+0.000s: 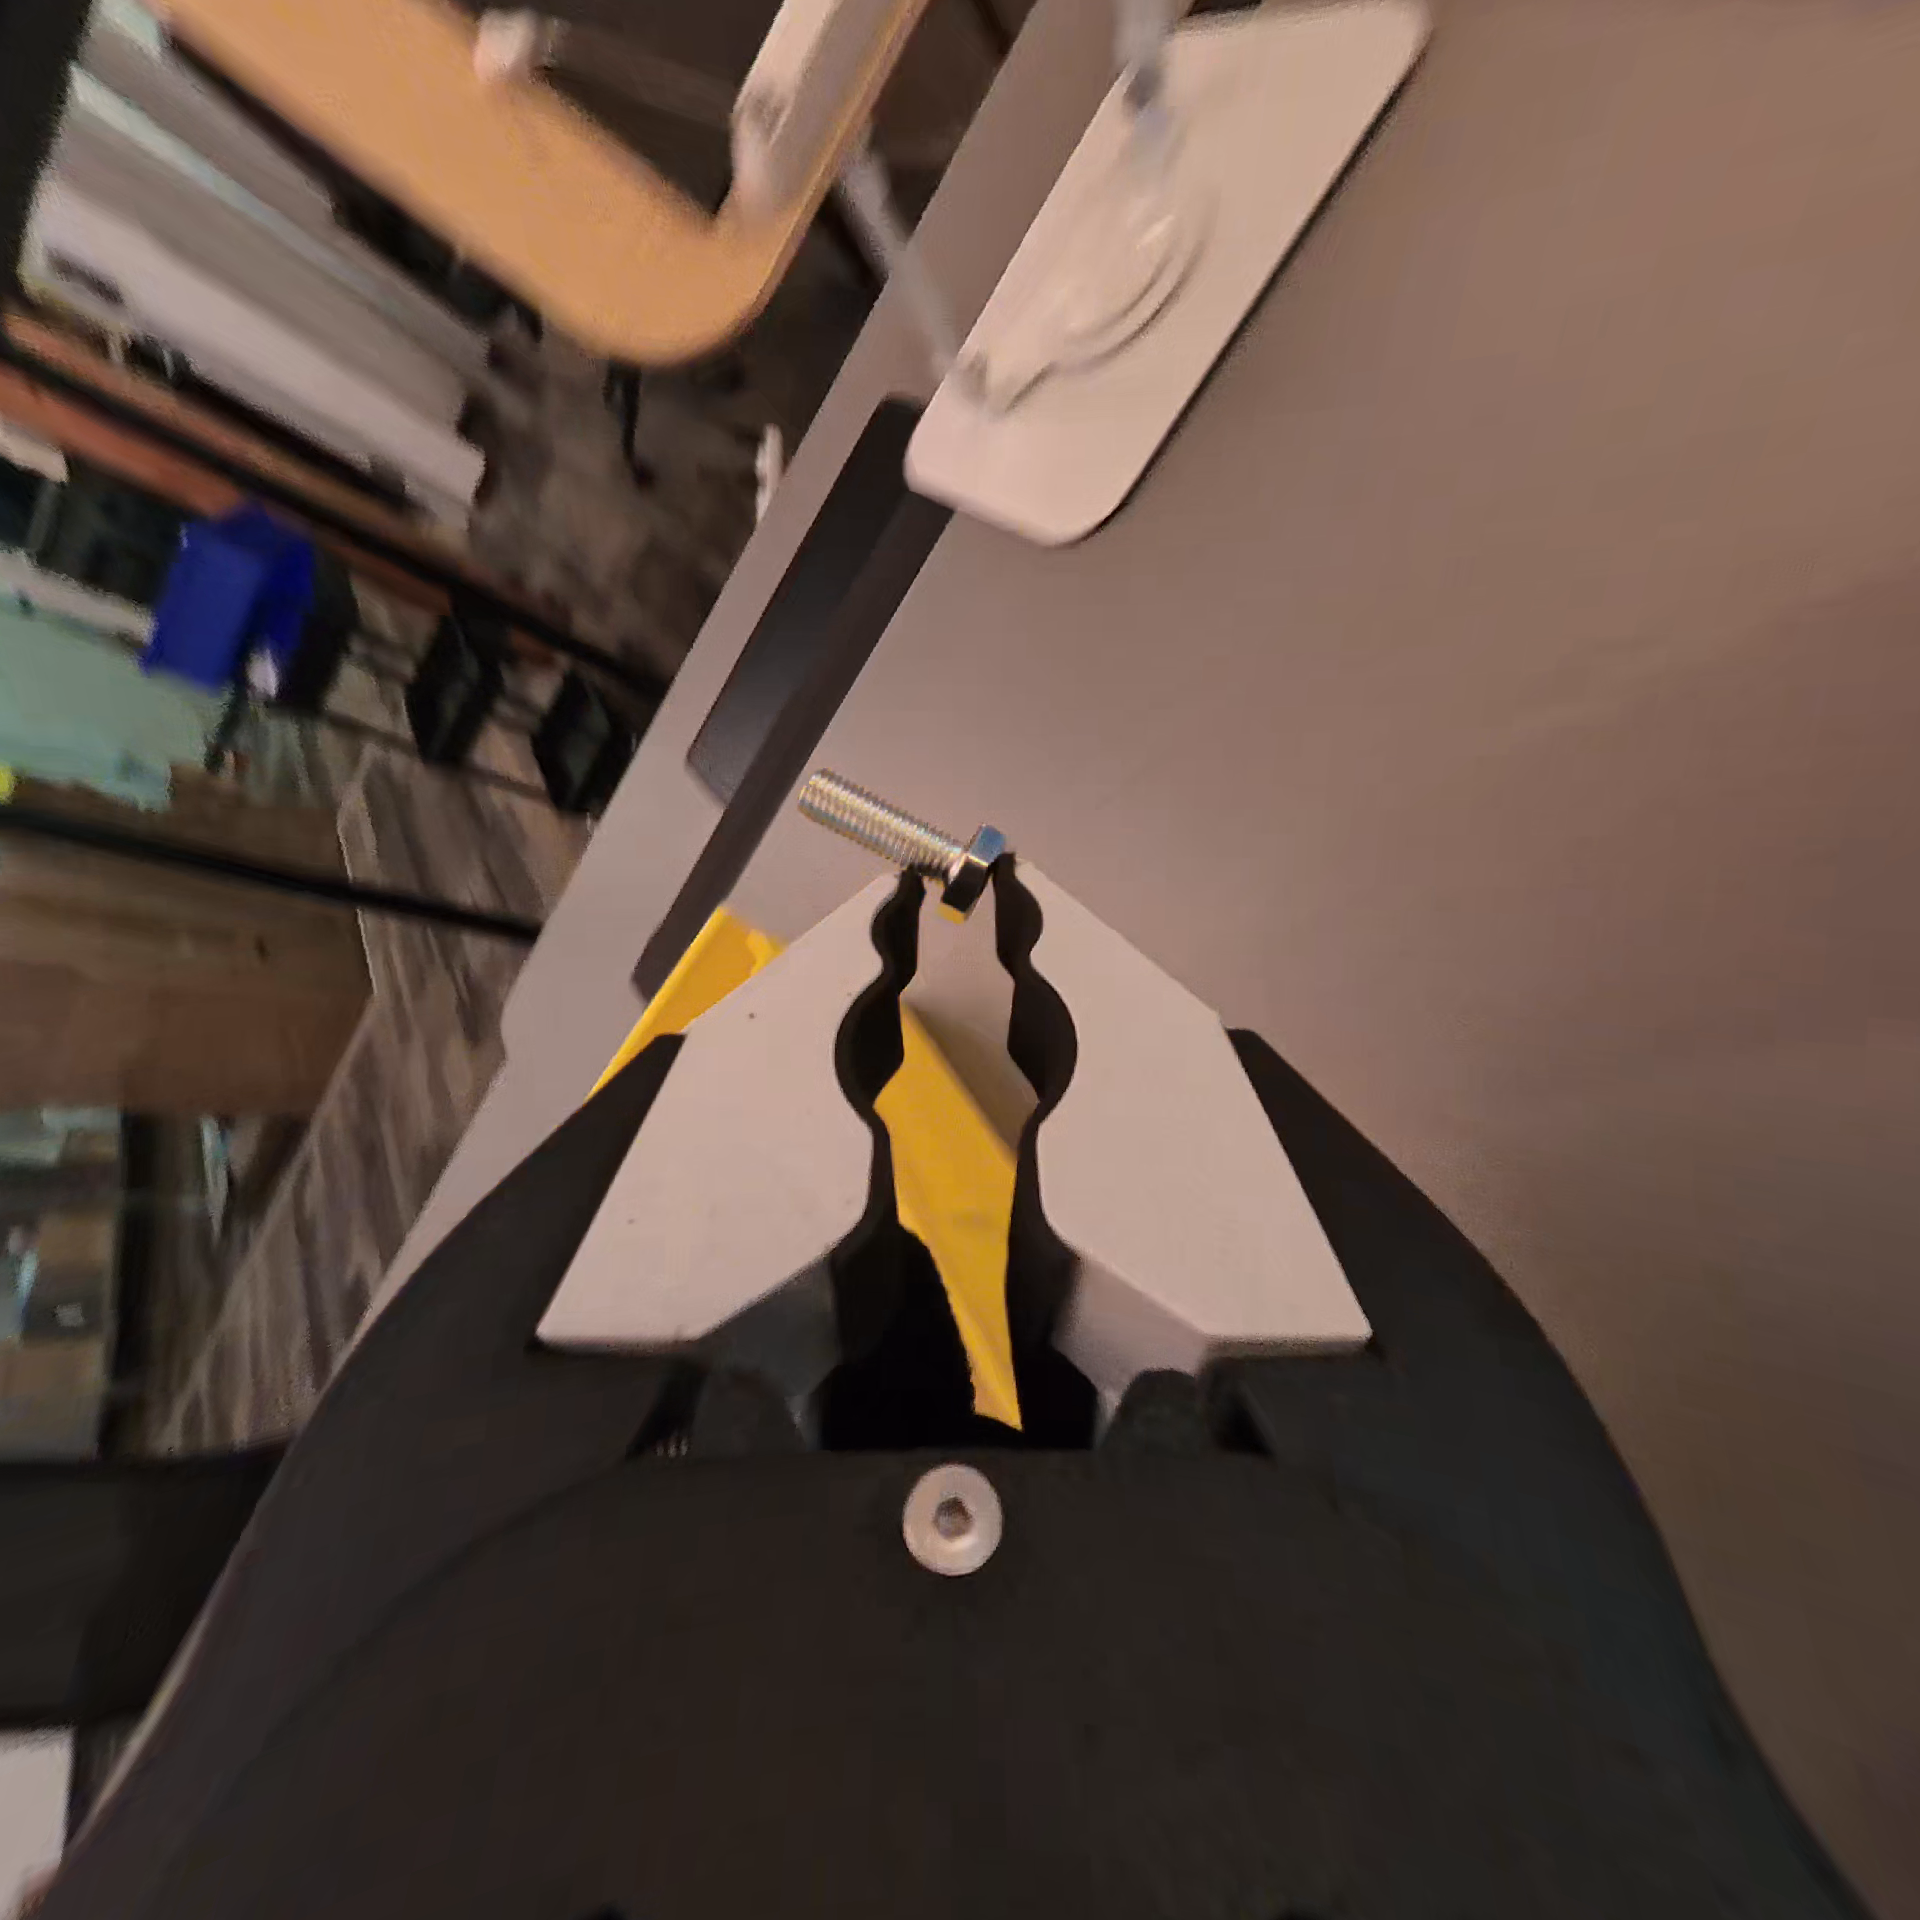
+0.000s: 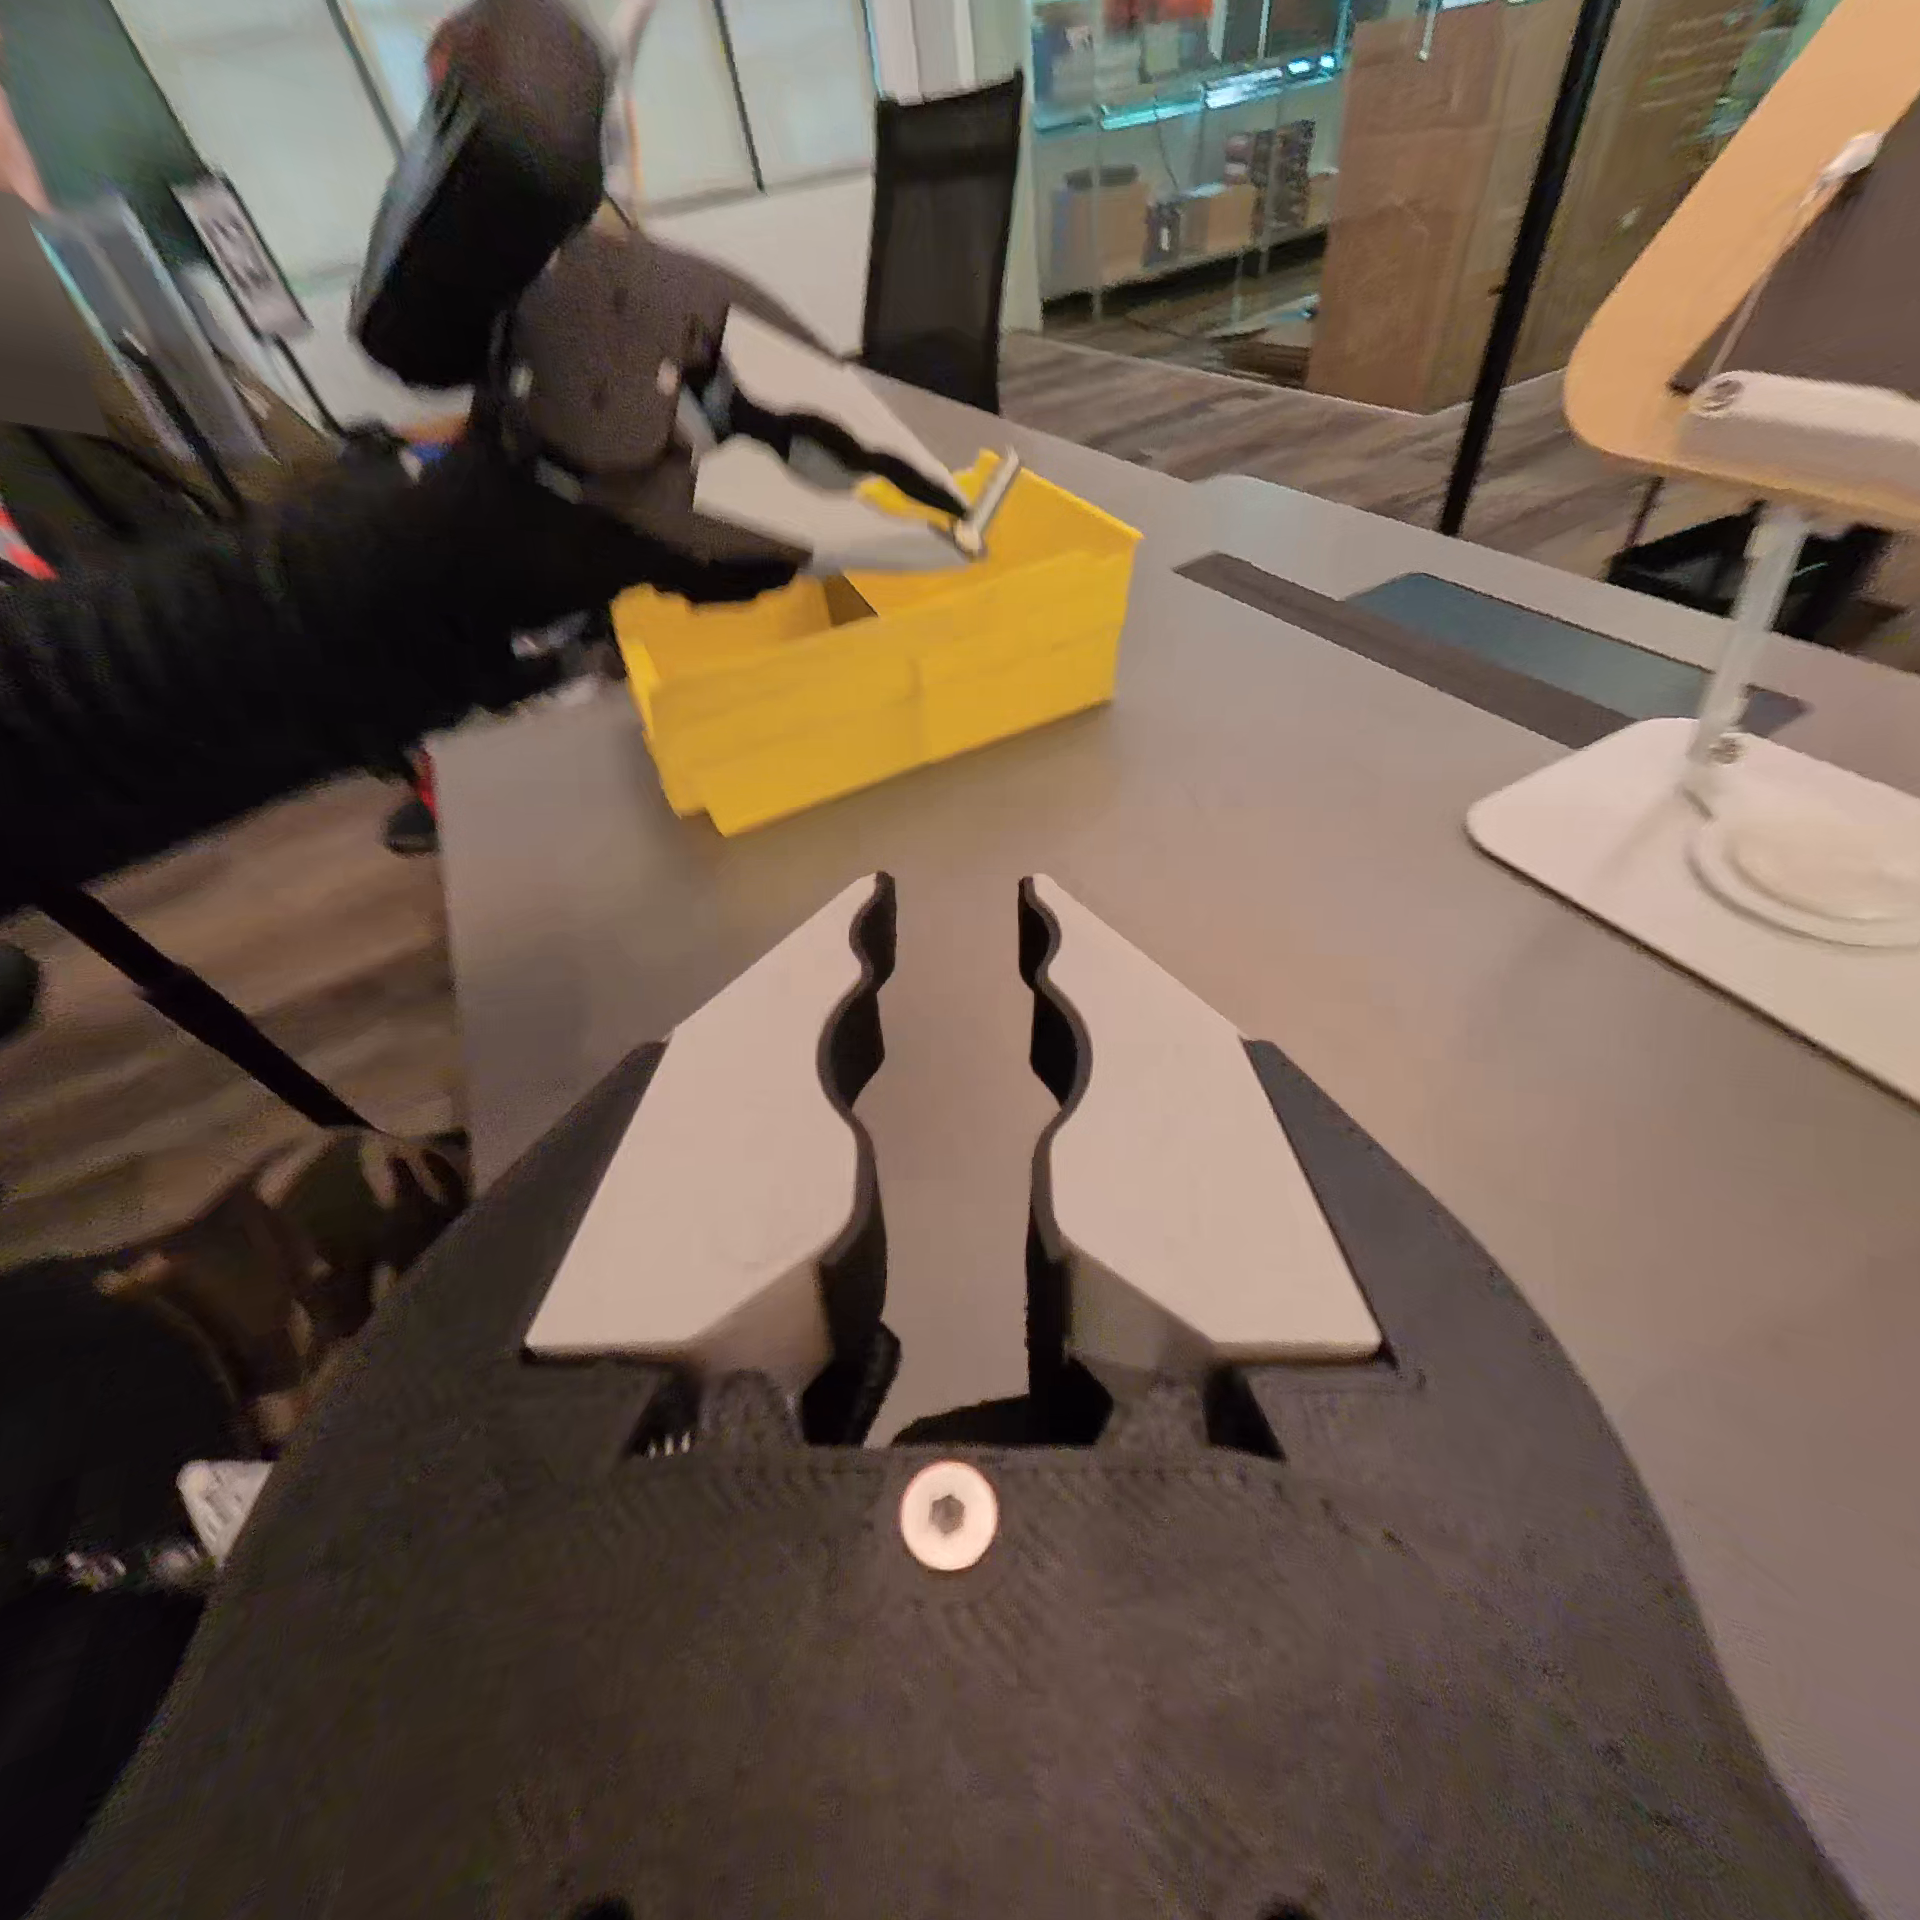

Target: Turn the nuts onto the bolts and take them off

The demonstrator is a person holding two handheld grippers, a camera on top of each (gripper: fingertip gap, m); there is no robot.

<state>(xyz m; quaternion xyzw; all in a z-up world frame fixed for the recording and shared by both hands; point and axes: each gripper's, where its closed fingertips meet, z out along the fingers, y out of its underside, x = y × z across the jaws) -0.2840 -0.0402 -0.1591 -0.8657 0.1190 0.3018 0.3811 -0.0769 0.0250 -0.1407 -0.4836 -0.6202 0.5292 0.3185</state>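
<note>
My left gripper (image 1: 958,875) is shut on the hexagonal head of a silver bolt (image 1: 891,827); its threaded shaft sticks out to the upper left, bare of any nut. It hangs above the yellow bin (image 1: 951,1174). In the right wrist view the left gripper (image 2: 961,525) shows at the upper left, holding the bolt (image 2: 987,497) over the yellow divided bin (image 2: 883,675). My right gripper (image 2: 956,904) is open and empty, low over the grey table (image 2: 1195,1018), in front of the bin. No nut is visible.
A white stand base (image 2: 1621,842) with a thin post carries a tan board (image 2: 1683,260) at the table's right; it also shows in the left wrist view (image 1: 1164,281). A dark strip (image 2: 1455,655) lies along the far edge. A black chair (image 2: 935,229) stands behind the table. Left tips to right tips: about 20 centimetres.
</note>
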